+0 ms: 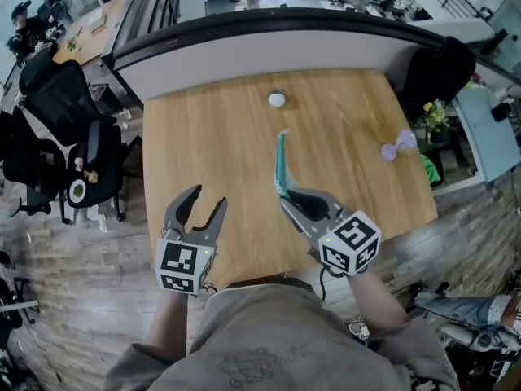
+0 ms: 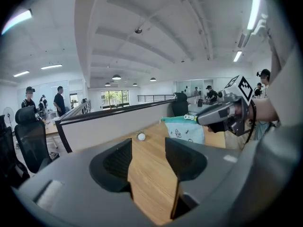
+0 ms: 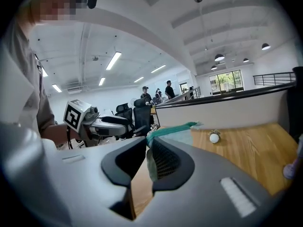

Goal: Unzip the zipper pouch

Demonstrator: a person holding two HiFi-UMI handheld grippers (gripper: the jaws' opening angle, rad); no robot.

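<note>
At the lower left of the head view, the left hand-held gripper (image 1: 207, 202) hangs over the bench (image 1: 212, 137), jaws apart and empty. Just to its right, the right hand-held gripper (image 1: 286, 195) pinches the near end of the zipper pouch (image 1: 281, 165). The pouch stands edge-on, its long axis running away toward the frame's top.

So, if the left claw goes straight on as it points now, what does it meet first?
Probably the small white ball, almost in line beyond the open left claw; depth is unclear. Only wooden table lies before it.
</note>
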